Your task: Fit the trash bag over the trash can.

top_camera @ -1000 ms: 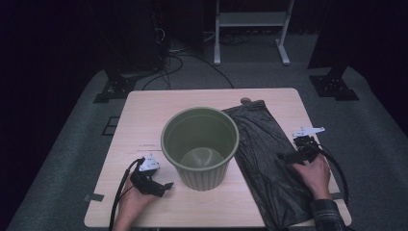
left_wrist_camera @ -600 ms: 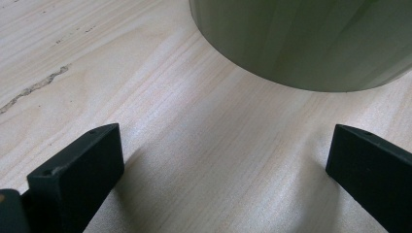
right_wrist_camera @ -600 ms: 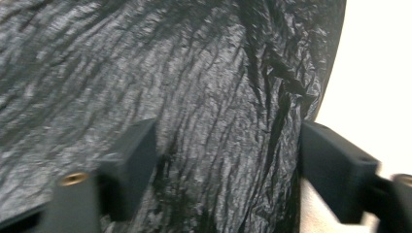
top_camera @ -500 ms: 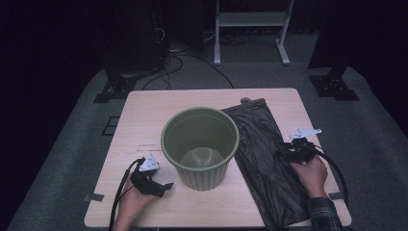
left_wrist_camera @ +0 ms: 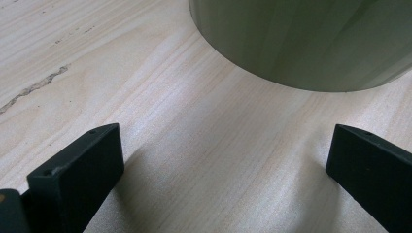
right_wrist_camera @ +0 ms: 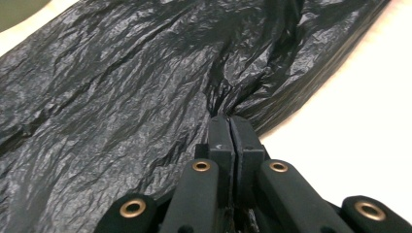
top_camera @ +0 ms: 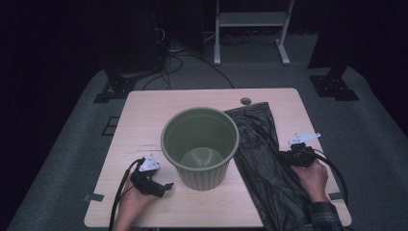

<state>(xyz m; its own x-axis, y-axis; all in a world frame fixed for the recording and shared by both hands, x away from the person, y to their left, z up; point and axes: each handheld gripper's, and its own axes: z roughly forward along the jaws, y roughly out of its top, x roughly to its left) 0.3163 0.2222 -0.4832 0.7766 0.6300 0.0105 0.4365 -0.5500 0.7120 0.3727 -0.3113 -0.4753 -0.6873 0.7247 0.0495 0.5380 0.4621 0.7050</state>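
A green plastic bin (top_camera: 202, 175) stands upright mid-table, with nothing in it. To its right a black bin bag (top_camera: 257, 144) lies flat. My right gripper (top_camera: 283, 157) sits at the bag's right edge; its jaws have just been closing and now pinch a gathered fold of the bag. In the right gripper view the jaws of the right gripper (right_wrist_camera: 228, 122) meet on the crinkled bag (right_wrist_camera: 121, 97). My left gripper (top_camera: 166, 186) rests open on the wood by the bin's base. The left gripper view has the left gripper (left_wrist_camera: 223, 165) wide apart, the bin (left_wrist_camera: 301, 43) just beyond it.
The wooden table (top_camera: 144, 125) has a small round hole (top_camera: 246, 101) near its far edge. Behind it stand a white frame (top_camera: 250, 29) and dark stands on grey carpet. Cables trail from both grippers.
The right gripper shifted slightly left onto the bag's edge and its jaws closed on a fold of it. The left hand stayed put.
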